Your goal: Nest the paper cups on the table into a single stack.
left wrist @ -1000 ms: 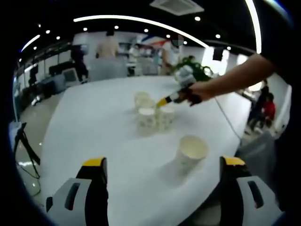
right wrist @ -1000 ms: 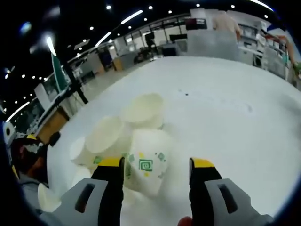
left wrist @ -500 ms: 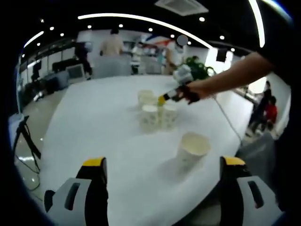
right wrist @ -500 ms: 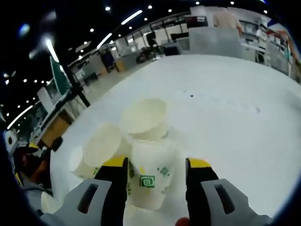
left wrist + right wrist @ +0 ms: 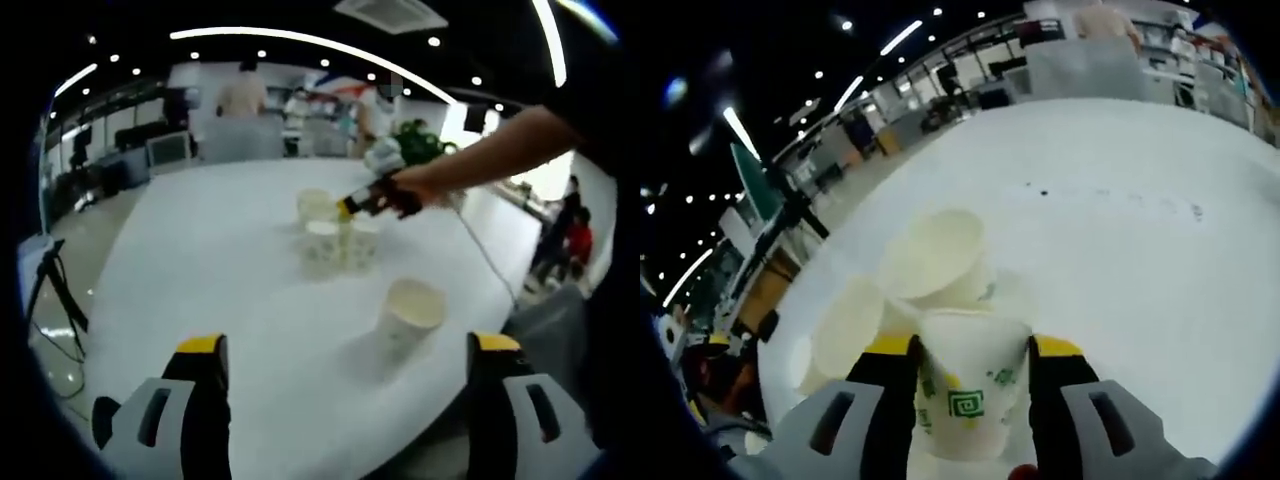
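Observation:
Near my open left gripper [image 5: 348,345] a lone white paper cup [image 5: 408,318] stands upright on the white table [image 5: 200,270]; nothing is between the jaws. Farther back stands a cluster of paper cups [image 5: 335,235], and the right gripper [image 5: 352,207], held by a person's hand, reaches into it from the right. In the right gripper view my right gripper [image 5: 970,348] is shut on a white cup with green square marks [image 5: 968,385], its jaws pressing both sides. Just behind it sit an open-mouthed cup [image 5: 935,255] and another cup [image 5: 845,325] to the left.
The table's near edge [image 5: 110,330] drops to the floor at the left, where a tripod [image 5: 45,295] stands. People and office desks [image 5: 240,110] are beyond the far edge. A person's forearm [image 5: 490,155] spans the right side. Bare tabletop [image 5: 1120,220] lies past the cups.
The right gripper's jaws have drawn in against the patterned cup, which now sits upright and higher between them. The left gripper has stayed open and held its place.

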